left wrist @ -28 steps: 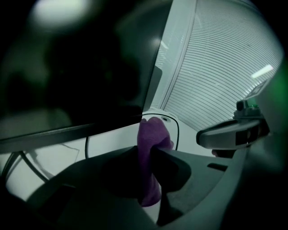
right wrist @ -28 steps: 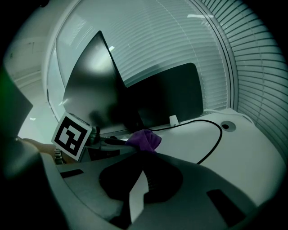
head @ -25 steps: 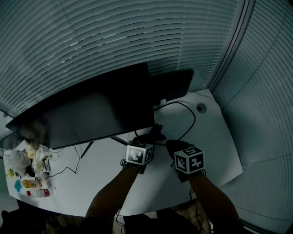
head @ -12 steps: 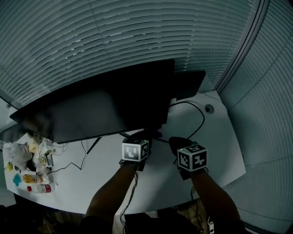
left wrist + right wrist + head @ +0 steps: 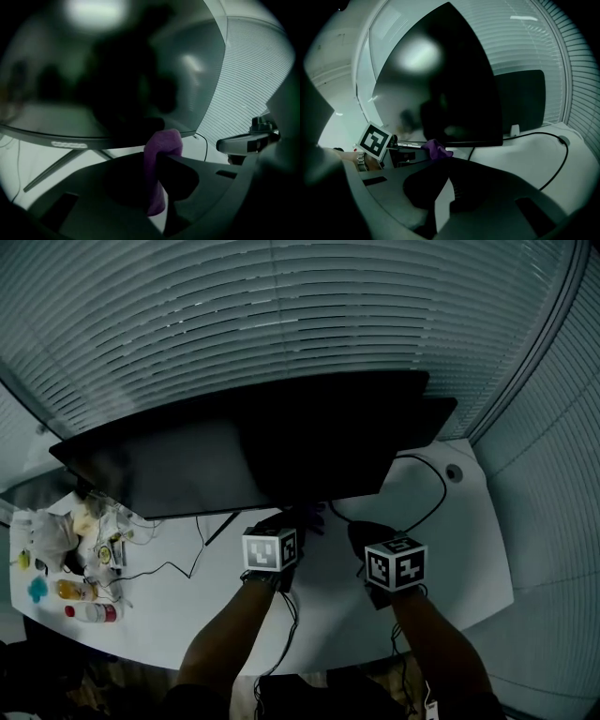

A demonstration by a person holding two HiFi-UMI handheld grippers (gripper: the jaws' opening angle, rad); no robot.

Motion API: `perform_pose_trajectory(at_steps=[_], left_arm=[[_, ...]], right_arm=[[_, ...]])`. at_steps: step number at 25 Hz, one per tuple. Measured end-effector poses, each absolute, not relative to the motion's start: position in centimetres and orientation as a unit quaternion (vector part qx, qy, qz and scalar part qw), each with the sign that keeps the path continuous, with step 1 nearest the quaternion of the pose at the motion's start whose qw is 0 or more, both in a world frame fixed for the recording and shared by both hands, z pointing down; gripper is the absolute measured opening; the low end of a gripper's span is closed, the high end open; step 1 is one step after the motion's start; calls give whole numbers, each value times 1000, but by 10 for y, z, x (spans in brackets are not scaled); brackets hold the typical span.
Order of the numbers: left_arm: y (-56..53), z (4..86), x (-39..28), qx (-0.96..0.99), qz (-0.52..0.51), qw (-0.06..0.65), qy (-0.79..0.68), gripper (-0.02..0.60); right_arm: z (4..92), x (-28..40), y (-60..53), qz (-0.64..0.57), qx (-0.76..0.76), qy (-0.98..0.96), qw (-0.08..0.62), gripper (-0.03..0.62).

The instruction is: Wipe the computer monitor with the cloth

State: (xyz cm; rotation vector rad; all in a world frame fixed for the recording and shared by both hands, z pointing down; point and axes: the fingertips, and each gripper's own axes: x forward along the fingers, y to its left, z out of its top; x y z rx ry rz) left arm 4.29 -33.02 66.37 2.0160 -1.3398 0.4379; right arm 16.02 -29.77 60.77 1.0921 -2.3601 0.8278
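Note:
A wide dark monitor (image 5: 234,460) stands on the white desk (image 5: 459,549) in front of me. My left gripper (image 5: 298,519) is shut on a purple cloth (image 5: 161,143), which sticks up between the jaws just below the monitor's lower edge (image 5: 93,136). Whether the cloth touches the screen is not clear. My right gripper (image 5: 366,535) hangs low over the desk to the right of the left one, jaws together and nothing in them. In the right gripper view the cloth (image 5: 436,149) and the left gripper's marker cube (image 5: 375,139) show under the monitor (image 5: 440,84).
A second, smaller dark screen (image 5: 427,418) stands behind at the right. A black cable (image 5: 431,493) loops over the desk's right part. Bottles and packets (image 5: 66,568) crowd the desk's left end, with thin wires (image 5: 178,563) nearby. Window blinds (image 5: 281,324) lie behind.
The head view has swung left. The left gripper with the cloth has gone from the monitor's lower right corner to under its lower edge; the right gripper has stayed beside it.

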Motion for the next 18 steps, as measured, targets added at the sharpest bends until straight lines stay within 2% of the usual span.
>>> perform_pose_trajectory(at_steps=[18], left_arm=[[-290, 645, -131, 722, 143, 345, -583, 69]], right_arm=[[595, 20, -271, 287, 347, -866, 219, 23]])
